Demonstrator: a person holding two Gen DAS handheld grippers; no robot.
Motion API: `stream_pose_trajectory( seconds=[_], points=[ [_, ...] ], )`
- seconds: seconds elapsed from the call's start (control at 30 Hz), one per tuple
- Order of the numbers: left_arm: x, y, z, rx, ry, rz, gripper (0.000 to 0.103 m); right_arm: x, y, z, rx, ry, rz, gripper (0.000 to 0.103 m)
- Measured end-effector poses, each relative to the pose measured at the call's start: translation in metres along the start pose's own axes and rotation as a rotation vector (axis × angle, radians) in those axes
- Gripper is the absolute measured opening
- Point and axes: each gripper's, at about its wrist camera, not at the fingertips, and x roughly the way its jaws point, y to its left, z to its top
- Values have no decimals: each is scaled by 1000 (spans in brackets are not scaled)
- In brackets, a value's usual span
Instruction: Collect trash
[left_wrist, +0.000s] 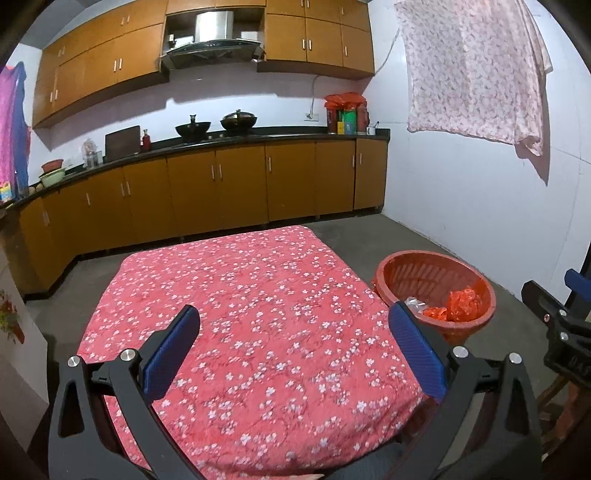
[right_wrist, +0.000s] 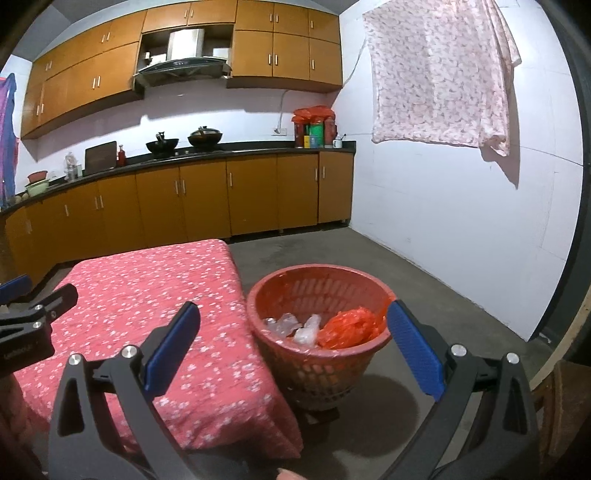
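Both of your grippers are hanging wide apart with nothing between the pads. The left gripper (left_wrist: 293, 332) is facing the flowered table cover (left_wrist: 258, 314), whose surface ahead of its jaws is showing no trash at all. The right gripper (right_wrist: 293, 328) is the nearer one to the red basket (right_wrist: 321, 354), which is standing on the floor just ahead of its jaws and slightly to their right side, touching the table's edge. Inside the basket, a crumpled red bag (right_wrist: 349, 328) and clear plastic pieces (right_wrist: 295, 326) are lying in a loose heap with no clear long axis. The collecting is looking close to finished, as far as these views reach.
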Motion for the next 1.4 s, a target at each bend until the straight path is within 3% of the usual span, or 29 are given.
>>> stream_pose_trajectory(
  seconds=[0.5,1.4],
  points=[
    [-32,9,-18,-22,-35,23,101,-33,11,-12,13,-35,15,99],
    [-36,13,-23,-48,-9,7,101,-39,10,-20,31,-18,12,99]
  ],
)
